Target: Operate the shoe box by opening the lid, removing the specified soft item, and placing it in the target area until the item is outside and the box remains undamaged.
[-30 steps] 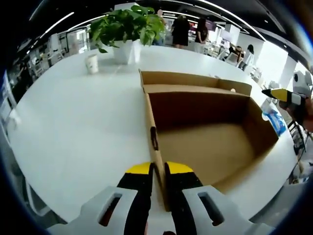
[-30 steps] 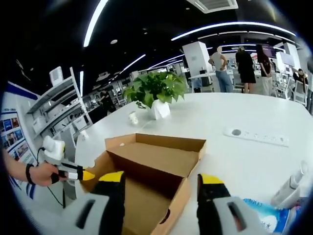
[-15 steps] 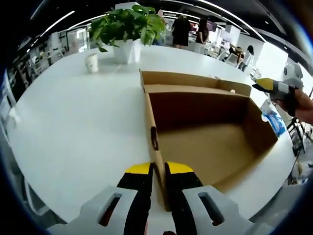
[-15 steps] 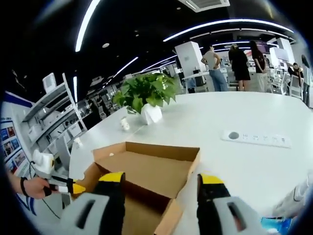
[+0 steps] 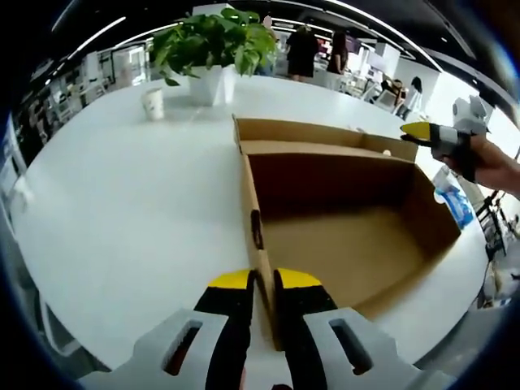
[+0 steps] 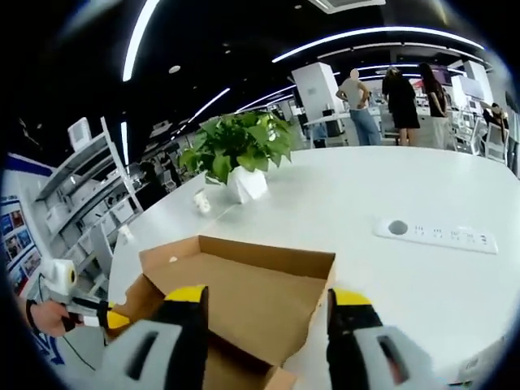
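Nearest the camera, left tongs (image 5: 262, 284) pinch the shoe box wall while right tongs (image 6: 267, 302) hang open over the lid.

Closest in the left gripper view, the yellow-tipped jaws are closed on the near end of the box's (image 5: 341, 236) side wall, just below its small slot. Beyond them the brown box interior lies open on the white tabletop (image 5: 130, 195), its lid (image 5: 325, 134) folded back on the far side. At the right edge the right tongs (image 5: 422, 132) appear in a hand (image 5: 496, 166), above a blue-and-white packet (image 5: 457, 199). Farther off stand a paper cup (image 5: 153, 104) and a potted plant (image 5: 213, 45). From the right gripper view, a power strip (image 6: 435, 236) lies beyond the box (image 6: 244, 292), with people standing in the background.
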`<move>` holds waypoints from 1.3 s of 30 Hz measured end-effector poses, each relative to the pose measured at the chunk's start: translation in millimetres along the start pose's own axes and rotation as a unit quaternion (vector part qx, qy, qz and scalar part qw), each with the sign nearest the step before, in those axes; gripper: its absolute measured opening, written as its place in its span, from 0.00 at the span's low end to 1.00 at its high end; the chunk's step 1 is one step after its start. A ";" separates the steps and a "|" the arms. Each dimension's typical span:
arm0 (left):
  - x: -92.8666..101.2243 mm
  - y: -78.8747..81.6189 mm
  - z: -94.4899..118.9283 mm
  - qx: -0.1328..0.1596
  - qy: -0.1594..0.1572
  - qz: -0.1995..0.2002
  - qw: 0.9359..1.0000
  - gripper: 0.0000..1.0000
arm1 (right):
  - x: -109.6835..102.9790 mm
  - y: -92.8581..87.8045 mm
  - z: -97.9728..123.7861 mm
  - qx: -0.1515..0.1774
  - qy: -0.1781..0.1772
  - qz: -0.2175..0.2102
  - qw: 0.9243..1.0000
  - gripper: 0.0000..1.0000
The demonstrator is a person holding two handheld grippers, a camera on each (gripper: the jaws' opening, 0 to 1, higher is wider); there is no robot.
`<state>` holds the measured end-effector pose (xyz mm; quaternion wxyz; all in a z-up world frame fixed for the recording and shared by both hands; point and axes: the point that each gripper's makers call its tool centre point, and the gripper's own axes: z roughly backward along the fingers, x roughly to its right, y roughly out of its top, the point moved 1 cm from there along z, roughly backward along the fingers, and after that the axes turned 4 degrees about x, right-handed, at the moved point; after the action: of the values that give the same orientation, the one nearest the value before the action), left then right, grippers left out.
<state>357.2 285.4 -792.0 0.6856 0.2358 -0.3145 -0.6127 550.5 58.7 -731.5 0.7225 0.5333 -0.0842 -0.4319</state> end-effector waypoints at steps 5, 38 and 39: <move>-0.7 0.2 0.0 -0.001 0.000 -0.004 1.000 0.09 | -11.1 -2.4 -0.5 -0.006 -0.002 0.002 1.000 0.58; -0.8 0.5 0.1 -0.001 0.006 -0.006 1.000 0.08 | 48.6 -11.1 -55.5 -0.056 -0.031 -0.013 0.998 0.49; -0.8 0.4 0.1 -0.001 0.006 -0.007 1.000 0.08 | 47.8 -12.5 -56.5 -0.058 -0.032 -0.014 0.998 0.49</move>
<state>357.4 286.3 -791.8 0.6837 0.2408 -0.3082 -0.6161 606.0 63.3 -781.8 0.7429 0.4774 -0.0746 -0.4633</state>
